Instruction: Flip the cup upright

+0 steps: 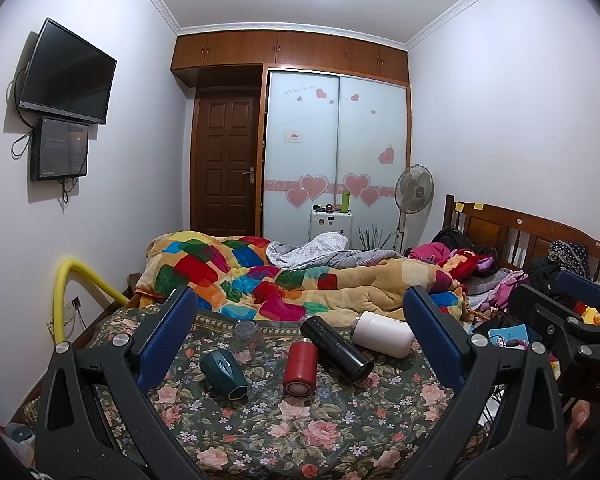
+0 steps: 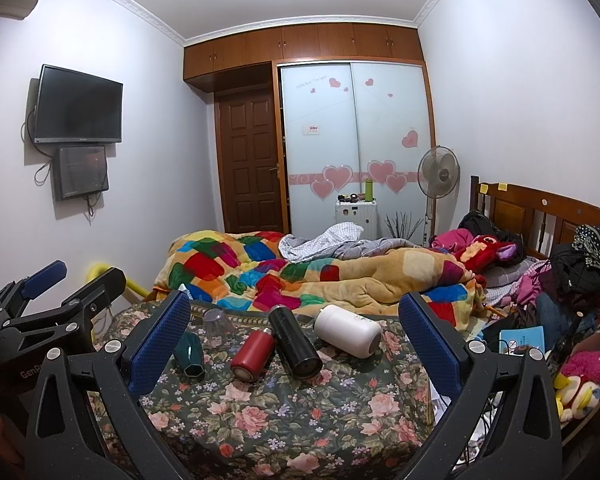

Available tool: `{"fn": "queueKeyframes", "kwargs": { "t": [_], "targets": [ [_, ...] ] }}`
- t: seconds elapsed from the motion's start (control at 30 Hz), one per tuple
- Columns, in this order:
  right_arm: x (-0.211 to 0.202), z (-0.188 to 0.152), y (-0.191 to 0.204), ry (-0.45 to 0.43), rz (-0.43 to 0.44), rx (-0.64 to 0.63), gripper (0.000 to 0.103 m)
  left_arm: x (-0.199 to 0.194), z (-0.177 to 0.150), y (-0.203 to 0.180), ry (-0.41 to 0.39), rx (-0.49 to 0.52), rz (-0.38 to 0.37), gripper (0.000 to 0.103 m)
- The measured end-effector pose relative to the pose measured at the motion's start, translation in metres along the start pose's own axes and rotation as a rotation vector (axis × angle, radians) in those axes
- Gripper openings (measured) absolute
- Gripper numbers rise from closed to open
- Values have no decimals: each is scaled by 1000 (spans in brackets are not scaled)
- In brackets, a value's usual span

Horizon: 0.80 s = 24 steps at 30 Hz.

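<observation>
Several cups lie on a floral cloth on the bed. A clear glass stands upside down at the back left; it also shows in the right wrist view. A dark green cup, a red cup, a black tumbler and a white cup lie on their sides. My left gripper is open and empty, short of the cups. My right gripper is open and empty too.
A colourful quilt is heaped behind the cups. Clothes and plush toys pile at the right by the wooden headboard. A yellow padded rail stands at the left bed edge. The right gripper shows at the left view's right edge.
</observation>
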State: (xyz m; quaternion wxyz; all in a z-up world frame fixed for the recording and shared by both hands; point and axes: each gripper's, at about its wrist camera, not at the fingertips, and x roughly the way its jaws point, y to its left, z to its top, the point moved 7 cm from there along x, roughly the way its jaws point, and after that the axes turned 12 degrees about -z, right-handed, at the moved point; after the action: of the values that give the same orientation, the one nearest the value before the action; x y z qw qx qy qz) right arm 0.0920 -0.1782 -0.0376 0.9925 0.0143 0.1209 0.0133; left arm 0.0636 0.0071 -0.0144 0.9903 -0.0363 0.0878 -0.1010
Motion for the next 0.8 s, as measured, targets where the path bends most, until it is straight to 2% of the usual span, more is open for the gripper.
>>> {"fn": "queueKeyframes", "kwargs": {
  "t": [0.5,0.8],
  "targets": [
    [0,-1,1,6,1,-1,103,-1,0,0,-2,4,-6,103],
    [27,-12,-8,54,-11,7,103,35,-9,1,63,12,-3,103]
  ]
}}
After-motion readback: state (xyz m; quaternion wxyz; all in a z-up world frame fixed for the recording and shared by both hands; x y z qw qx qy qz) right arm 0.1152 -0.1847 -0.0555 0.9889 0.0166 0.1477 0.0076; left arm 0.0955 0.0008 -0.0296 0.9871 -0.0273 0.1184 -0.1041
